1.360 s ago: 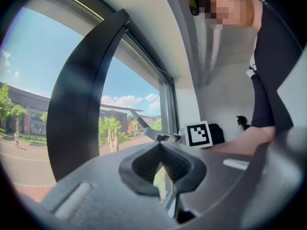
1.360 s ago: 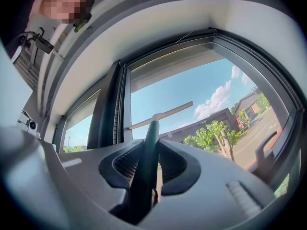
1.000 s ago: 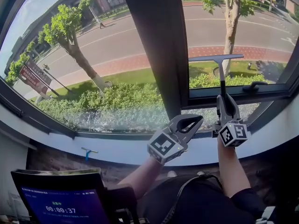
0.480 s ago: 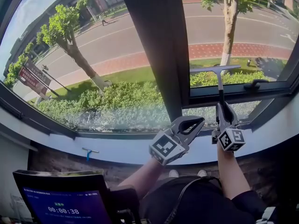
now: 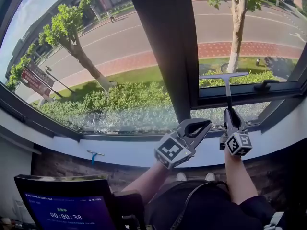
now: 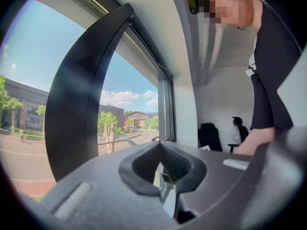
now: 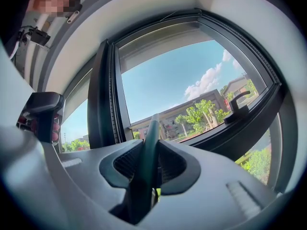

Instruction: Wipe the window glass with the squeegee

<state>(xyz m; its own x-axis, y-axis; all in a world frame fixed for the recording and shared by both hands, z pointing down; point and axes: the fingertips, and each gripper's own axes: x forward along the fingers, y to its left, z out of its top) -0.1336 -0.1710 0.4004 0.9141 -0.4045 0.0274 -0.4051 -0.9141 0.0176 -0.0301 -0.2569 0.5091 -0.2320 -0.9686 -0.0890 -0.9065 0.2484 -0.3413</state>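
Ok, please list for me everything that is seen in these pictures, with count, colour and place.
squeegee: one, dark, upright before the right pane
window handle: one, black, right pane's lower frame
window post: one, dark, between the two panes
small tool: one, blue handle, on the white sill, left
screen: one, blue, bottom left
left gripper: one, grey, jaws together, empty, near the sill
right gripper: one, grey, jaws shut on the squeegee's handle

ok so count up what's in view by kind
tools: 2, left tool shut and empty, right tool shut on the squeegee
squeegee: 1
small blue-handled T-shaped item: 1
window handle: 1
screen: 1
total: 6
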